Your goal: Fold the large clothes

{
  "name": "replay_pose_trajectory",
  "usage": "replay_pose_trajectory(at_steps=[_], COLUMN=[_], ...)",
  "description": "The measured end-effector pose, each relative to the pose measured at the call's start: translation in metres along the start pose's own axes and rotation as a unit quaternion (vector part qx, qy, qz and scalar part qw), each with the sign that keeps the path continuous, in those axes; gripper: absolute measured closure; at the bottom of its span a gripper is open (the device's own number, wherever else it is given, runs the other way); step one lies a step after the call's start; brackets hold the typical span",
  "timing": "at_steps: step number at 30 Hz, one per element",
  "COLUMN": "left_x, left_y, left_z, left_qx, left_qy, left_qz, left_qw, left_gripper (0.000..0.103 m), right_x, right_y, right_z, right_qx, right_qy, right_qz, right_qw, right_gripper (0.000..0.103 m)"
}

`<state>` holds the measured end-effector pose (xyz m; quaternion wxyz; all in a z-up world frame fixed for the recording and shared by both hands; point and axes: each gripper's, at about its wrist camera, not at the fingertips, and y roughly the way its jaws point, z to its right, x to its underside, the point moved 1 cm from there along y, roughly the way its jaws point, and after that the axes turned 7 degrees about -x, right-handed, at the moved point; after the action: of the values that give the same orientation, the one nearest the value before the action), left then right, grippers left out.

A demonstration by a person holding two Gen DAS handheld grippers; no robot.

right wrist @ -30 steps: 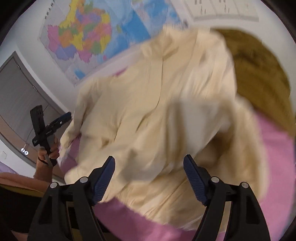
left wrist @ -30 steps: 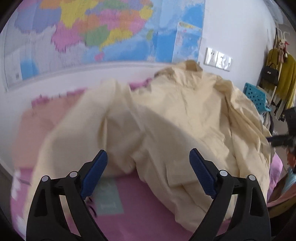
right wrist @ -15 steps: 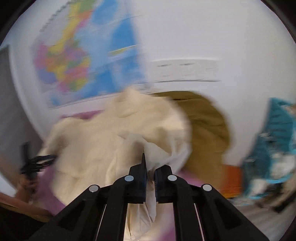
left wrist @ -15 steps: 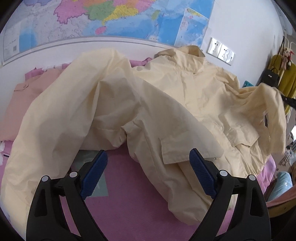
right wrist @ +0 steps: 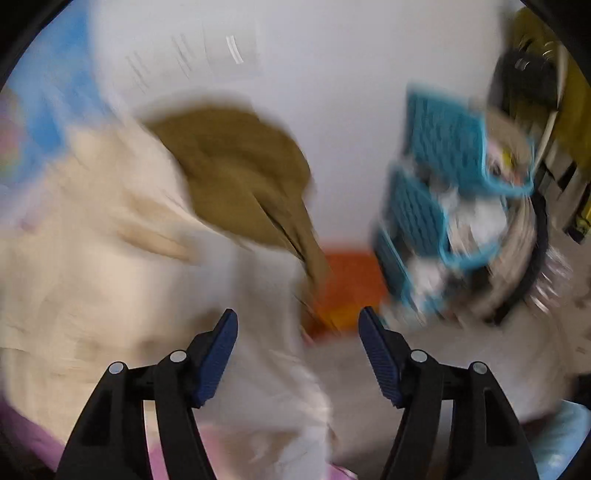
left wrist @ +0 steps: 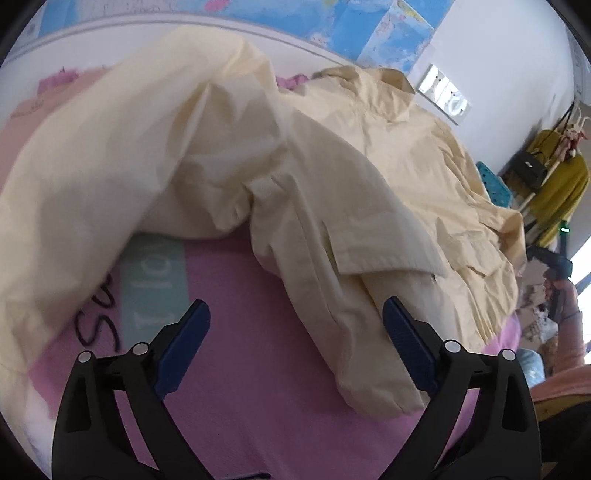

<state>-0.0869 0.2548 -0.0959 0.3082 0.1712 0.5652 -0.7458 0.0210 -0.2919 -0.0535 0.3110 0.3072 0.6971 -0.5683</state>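
Jacket [left wrist: 369, 177] hem edge between open left tool [left wrist: 295, 332]

One cream jacket [left wrist: 369, 177], one brown garment [right wrist: 240, 177] (blurred), two blue baskets [right wrist: 443, 147].

Jacket [left wrist: 369, 177]: pale yellow woven cloth, matt, finely creased. Cover [left wrist: 258, 387]: pink cloth, matt, soft-looking, with a mint printed patch. Left gripper [left wrist: 295, 332]: matt black plastic arms, blue ribbed pads [left wrist: 183, 343], small shiny metal pins. Map [left wrist: 369, 33]: glossy paper. Basket [right wrist: 443, 147]: teal perforated plastic, blurred.
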Motion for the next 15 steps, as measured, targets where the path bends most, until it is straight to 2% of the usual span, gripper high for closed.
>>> replay_pose_trajectory(at_steps=[1, 2, 3, 4, 6, 8, 11, 13, 15], left_x=[0.003, 0.006, 0.01, 0.014, 0.019, 0.024, 0.028, 0.031, 0.032], left_y=[0.001, 0.002, 0.003, 0.005, 0.01, 0.013, 0.014, 0.015, 0.017], left_z=[0.002, 0.004, 0.007, 0.01, 0.014, 0.018, 0.025, 0.029, 0.035], left_qx=[0.009, 0.013, 0.02, 0.038, 0.072, 0.074, 0.105, 0.115, 0.122], left_qy=[0.004, 0.007, 0.012, 0.014, 0.009, 0.006, 0.0, -0.002, -0.005], left_qz=[-0.007, -0.012, -0.018, -0.026, -0.039, -0.039, -0.035, -0.034, -0.034], left_qw=[0.9999, 0.9998, 0.9996, 0.9988, 0.9966, 0.9965, 0.9938, 0.9927, 0.992], left_gripper=[0.009, 0.007, 0.006, 0.006, 0.006, 0.006, 0.006, 0.006, 0.006], right_x=[0.005, 0.017, 0.028, 0.044, 0.078, 0.113, 0.14, 0.144, 0.134], right_y=[-0.017, -0.038, -0.048, -0.054, -0.047, -0.023, 0.013, 0.031, 0.032], right_z=[-0.009, -0.03, -0.045, -0.061, -0.098, -0.126, -0.135, -0.138, -0.137], right_qx=[-0.025, -0.077, -0.104, -0.123, -0.153, -0.13, -0.093, -0.049, -0.071], right_qy=[-0.006, -0.034, -0.06, -0.094, -0.164, -0.222, -0.252, -0.268, -0.236], right_qz=[0.024, 0.046, 0.049, 0.044, 0.0, -0.044, -0.087, -0.073, -0.045], right_qw=[0.999, 0.995, 0.992, 0.987, 0.975, 0.965, 0.959, 0.96, 0.968], right_gripper=[0.036, 0.034, 0.033, 0.03, 0.029, 0.029, 0.029, 0.029, 0.029])
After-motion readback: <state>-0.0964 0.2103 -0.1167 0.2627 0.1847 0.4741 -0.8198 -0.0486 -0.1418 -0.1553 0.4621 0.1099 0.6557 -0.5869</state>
